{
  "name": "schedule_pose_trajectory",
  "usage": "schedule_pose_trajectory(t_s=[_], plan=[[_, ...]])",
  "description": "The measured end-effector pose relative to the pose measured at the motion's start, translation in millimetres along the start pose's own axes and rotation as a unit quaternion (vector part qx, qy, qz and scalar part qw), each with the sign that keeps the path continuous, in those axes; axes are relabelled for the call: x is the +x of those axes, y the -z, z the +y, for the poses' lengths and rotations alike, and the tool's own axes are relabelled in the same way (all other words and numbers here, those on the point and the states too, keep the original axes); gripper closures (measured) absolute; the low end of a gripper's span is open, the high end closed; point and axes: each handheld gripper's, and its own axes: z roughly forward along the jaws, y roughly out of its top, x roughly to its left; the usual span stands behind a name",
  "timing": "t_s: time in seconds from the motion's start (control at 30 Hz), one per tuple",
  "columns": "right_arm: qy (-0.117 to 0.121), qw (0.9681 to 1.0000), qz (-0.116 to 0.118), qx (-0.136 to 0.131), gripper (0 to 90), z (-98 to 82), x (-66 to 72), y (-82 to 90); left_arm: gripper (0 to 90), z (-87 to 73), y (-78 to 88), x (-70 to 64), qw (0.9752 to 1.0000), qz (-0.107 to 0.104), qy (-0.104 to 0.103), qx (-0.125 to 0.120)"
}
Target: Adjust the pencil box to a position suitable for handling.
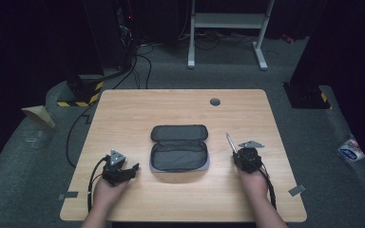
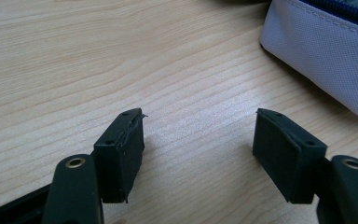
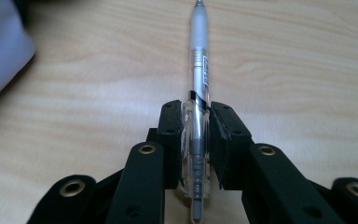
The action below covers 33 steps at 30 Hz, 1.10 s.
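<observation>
High view first: we see a wooden table (image 1: 123, 109) with an open grey pencil case (image 1: 179, 147) lying unzipped at its middle, lid folded back away from us. To its right, our right gripper (image 1: 235, 151) pinches a clear pen (image 1: 230, 142), whose tip points away from us, just beside the case but apart from it. In the right gripper view, we see the pen (image 3: 200, 70) running straight out between the two black pads, which press on its clear barrel from both sides. Our left gripper (image 1: 132, 168) rests on the table left of the case, and in the left gripper view its jaws stand spread wide over bare wood, with the case's pale fabric corner (image 2: 326, 56) near them.
</observation>
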Motion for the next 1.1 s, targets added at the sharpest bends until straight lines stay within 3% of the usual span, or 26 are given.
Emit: schedule_pose_trajectory(t_s=[0.1,0.23,0.33,0.47,0.57,0.67,0.77,0.9,1.1], plan=[[0.003,1.0000,0.006,-0.003,73.6,-11.4,2.3,10.2,33.6,0.0,-0.1,0.0,1.0000,0.000,0.000,0.000],[0.002,0.9998,0.019,-0.003,57.0,-19.6,4.7,17.8,33.7,0.3,-0.4,-0.1,1.0000,0.000,0.002,0.000],[0.011,0.9994,0.024,-0.022,47.9,-16.9,5.2,19.0,33.7,0.3,-0.4,-0.2,1.0000,0.000,0.002,0.000],[0.021,0.9993,0.019,-0.024,47.6,-7.7,6.5,12.5,33.7,0.2,-0.3,-0.3,1.0000,0.000,0.002,0.000],[0.005,0.9994,0.029,-0.018,43.7,-0.6,2.2,3.8,33.7,0.2,-0.3,-0.2,1.0000,0.000,0.001,0.000],[-0.012,0.9994,0.030,-0.007,43.9,5.1,-2.6,-2.3,33.7,0.1,-0.2,-0.2,1.0000,-0.001,0.001,0.000],[-0.029,0.9993,0.022,-0.005,50.9,10.2,-5.0,-5.8,33.7,0.0,0.0,-0.2,1.0000,-0.001,0.000,0.000],[-0.017,0.9998,0.003,0.004,60.0,14.4,-3.9,-9.3,33.7,0.0,0.0,-0.2,1.0000,-0.001,0.001,0.000],[-0.014,0.9998,0.004,0.014,69.3,16.6,-2.6,-12.5,33.6,0.0,0.0,0.0,1.0000,-0.002,0.000,0.000]])
